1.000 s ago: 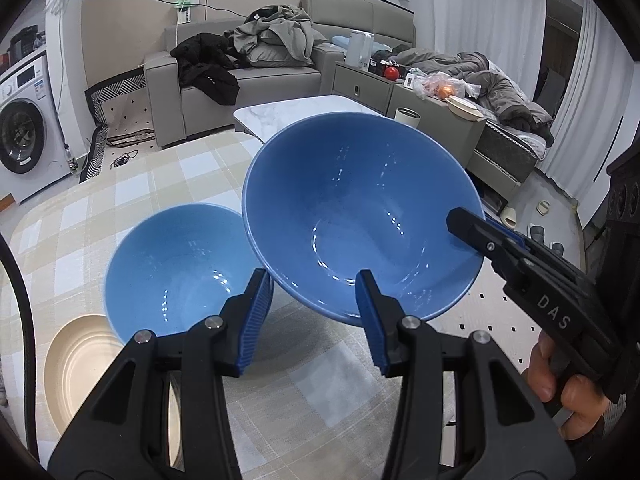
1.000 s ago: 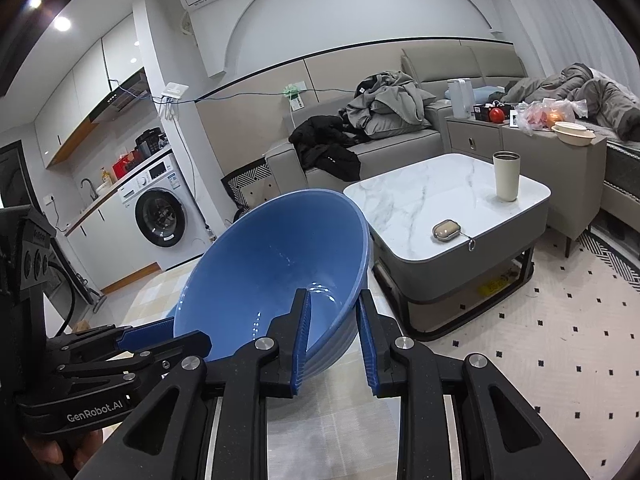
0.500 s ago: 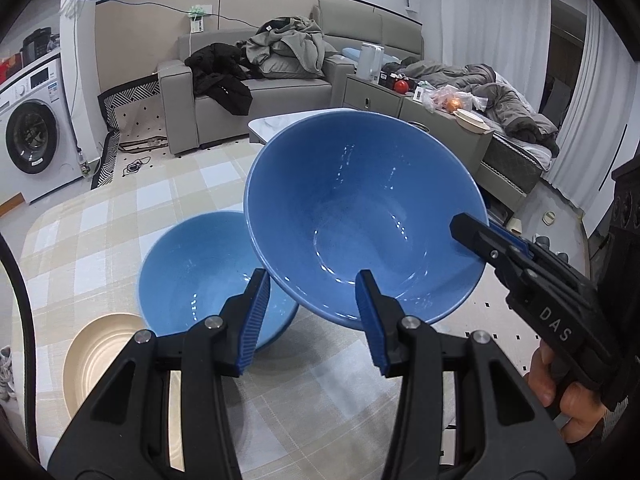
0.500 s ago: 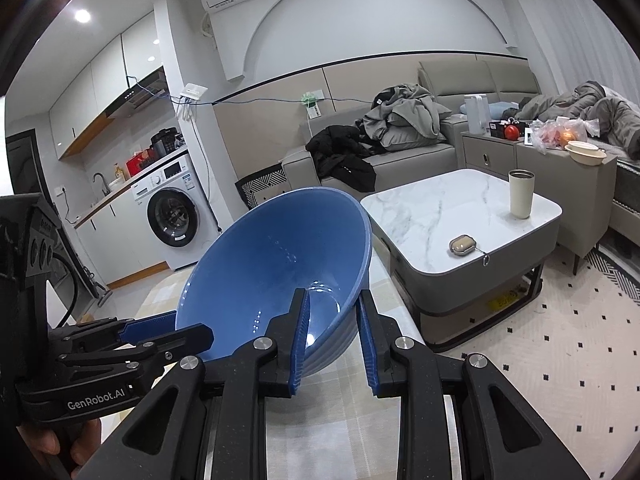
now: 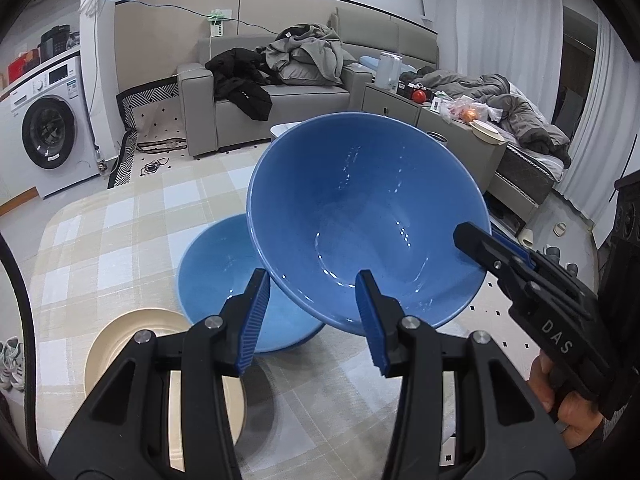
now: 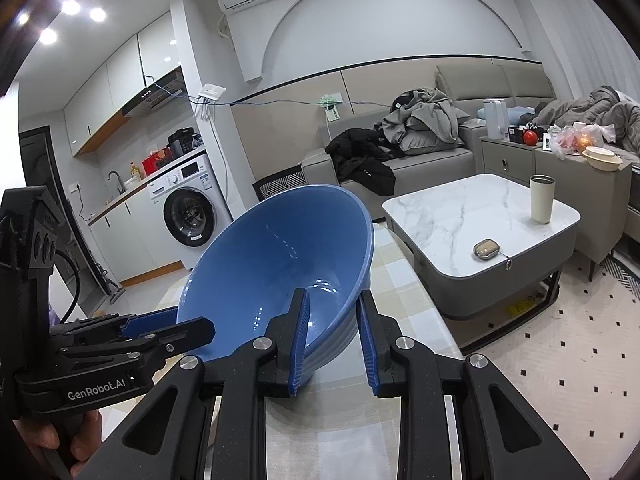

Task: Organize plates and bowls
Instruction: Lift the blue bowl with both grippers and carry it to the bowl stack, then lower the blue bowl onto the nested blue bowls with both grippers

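My right gripper [image 6: 333,340] is shut on the rim of a large blue bowl [image 6: 276,276] and holds it tilted above the table; it shows from the side in the left wrist view [image 5: 496,256]. The same bowl [image 5: 360,216] partly hangs over a second blue bowl [image 5: 224,280] that stands on the checked tablecloth. A cream plate [image 5: 120,344] lies to the left of that bowl. My left gripper [image 5: 312,316] is open and empty, just in front of the held bowl; it shows in the right wrist view [image 6: 176,326].
The checked table [image 5: 104,240] ends at the right, with a marble coffee table [image 6: 472,216] beyond holding a cup [image 6: 542,199] and a small case [image 6: 486,249]. A sofa with clothes [image 5: 280,76] and a washing machine [image 5: 48,132] stand behind.
The held bowl has shifted left over the second bowl, which now lies further under it. My left gripper has stayed open in front of it.
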The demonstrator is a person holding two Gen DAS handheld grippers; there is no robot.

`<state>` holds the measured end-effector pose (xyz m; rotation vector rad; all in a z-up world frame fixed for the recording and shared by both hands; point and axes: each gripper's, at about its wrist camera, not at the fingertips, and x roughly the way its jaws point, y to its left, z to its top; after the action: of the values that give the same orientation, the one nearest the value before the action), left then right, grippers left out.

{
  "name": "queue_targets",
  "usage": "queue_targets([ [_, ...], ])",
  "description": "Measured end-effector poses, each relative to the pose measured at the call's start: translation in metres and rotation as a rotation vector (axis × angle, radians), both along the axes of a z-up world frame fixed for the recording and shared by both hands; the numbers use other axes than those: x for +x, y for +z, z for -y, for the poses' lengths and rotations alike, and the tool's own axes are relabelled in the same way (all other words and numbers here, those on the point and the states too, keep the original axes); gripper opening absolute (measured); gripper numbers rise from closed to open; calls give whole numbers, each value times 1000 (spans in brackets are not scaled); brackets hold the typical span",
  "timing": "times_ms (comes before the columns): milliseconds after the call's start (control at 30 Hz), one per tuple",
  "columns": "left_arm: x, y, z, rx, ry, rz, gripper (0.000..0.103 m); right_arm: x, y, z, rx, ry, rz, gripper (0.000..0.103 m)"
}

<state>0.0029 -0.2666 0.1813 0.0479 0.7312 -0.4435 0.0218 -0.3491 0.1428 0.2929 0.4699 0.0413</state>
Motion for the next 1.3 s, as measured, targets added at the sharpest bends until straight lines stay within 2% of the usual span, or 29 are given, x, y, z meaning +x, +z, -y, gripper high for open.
queue_targets([
  [600,19,-12,-46,7,66,-12,42,29,-19,-35,-11,75,-31,26],
  [1300,62,-60,-77,43,119,-49,42,62,-55,-60,-44,122,-89,26],
])
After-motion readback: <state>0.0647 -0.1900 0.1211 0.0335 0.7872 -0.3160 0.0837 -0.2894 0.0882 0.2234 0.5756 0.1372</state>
